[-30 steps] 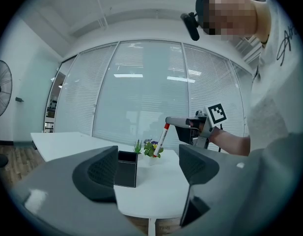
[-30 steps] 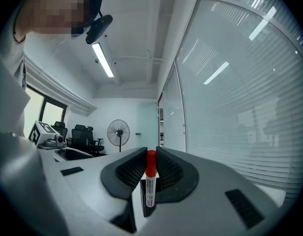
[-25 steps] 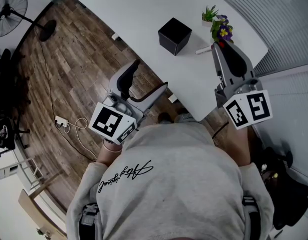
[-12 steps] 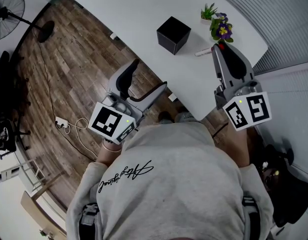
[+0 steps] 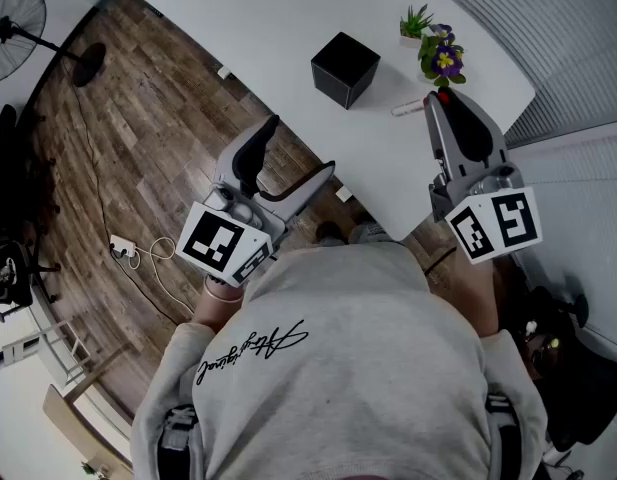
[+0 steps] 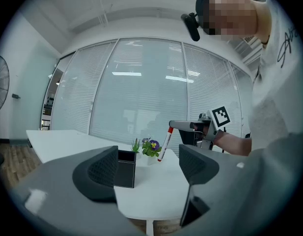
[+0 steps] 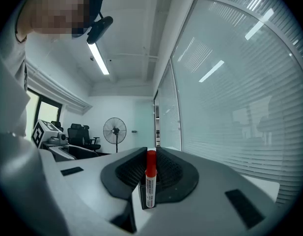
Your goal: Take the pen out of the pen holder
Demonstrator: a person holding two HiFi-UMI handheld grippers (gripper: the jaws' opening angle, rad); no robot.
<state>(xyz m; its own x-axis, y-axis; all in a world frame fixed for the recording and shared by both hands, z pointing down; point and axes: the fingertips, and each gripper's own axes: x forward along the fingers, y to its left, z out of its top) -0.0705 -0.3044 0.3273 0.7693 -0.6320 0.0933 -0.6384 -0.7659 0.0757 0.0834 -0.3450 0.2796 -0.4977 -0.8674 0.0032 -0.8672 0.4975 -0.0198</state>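
Observation:
A black square pen holder (image 5: pixel 344 68) stands on the white table (image 5: pixel 268 18). My right gripper (image 5: pixel 438 98) hovers over the table to the holder's right, shut on a white pen with a red cap (image 5: pixel 416 104). In the right gripper view the pen (image 7: pixel 150 186) stands upright between the jaws of the right gripper (image 7: pixel 151 156), red cap on top. My left gripper (image 5: pixel 301 146) hangs open at the table's near edge with nothing in it. The left gripper view, through the jaws of the left gripper (image 6: pixel 147 163), shows the holder (image 6: pixel 125 168) and the tilted pen (image 6: pixel 164 144) hanging from the right gripper (image 6: pixel 177 126).
A pot of purple flowers (image 5: pixel 443 60) and a small green plant (image 5: pixel 420 23) stand at the table's far right edge, close to the pen. A fan (image 5: pixel 13 13) and a power strip with cables (image 5: pixel 123 243) are on the wooden floor to the left.

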